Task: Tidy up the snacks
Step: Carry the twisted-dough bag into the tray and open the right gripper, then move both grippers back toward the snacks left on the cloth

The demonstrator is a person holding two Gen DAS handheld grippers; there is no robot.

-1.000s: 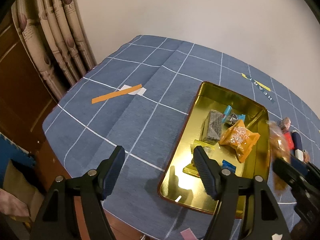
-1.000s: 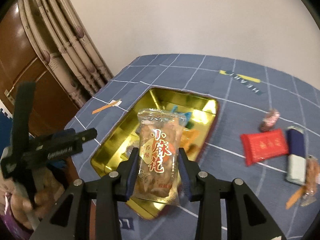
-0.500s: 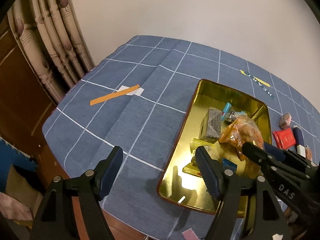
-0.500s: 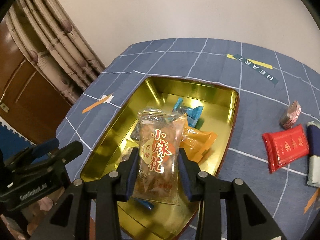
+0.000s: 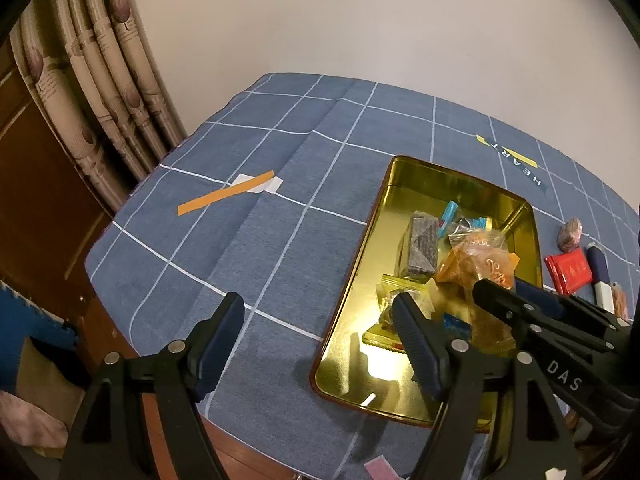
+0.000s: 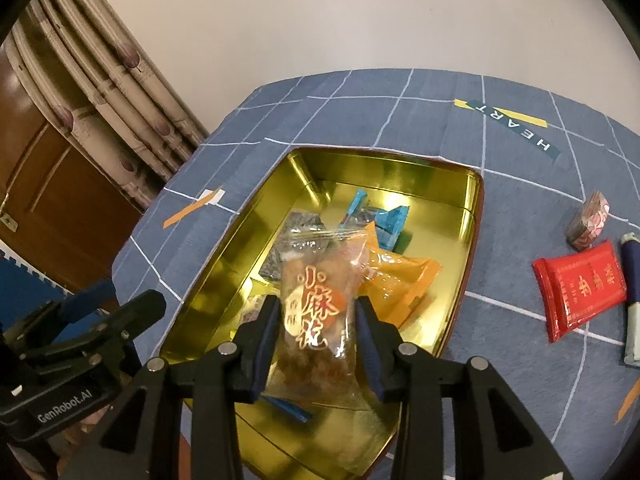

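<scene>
A: Snacks first: where is the clear twist-biscuit packet (image 6: 316, 312)?

B: Between the pads of the right claw (image 6: 316, 344), which presses on both its sides low down. The jaws are just starting to part. The packet hangs over the near half of the gold tin tray (image 6: 470, 224), above the orange packet (image 6: 404, 280).

A: What else lies in the tray?

B: A grey foil packet (image 5: 422, 248) and blue wrappers (image 6: 390, 220) toward twelve o'clock, and yellow wrappers (image 5: 400, 284) toward the near end.

A: And outside it?

B: On the blue checked table (image 5: 280, 240), at three o'clock of the tray in the right wrist view: a red packet (image 6: 580, 288), a small patterned sweet (image 6: 588, 220), a navy bar (image 6: 634, 280).

A: The left claw (image 5: 320, 344)?

B: Jaws wide and opening further, nothing between them; it hangs over the table at the tray's nine o'clock side, one finger over the tray's near corner.
</scene>
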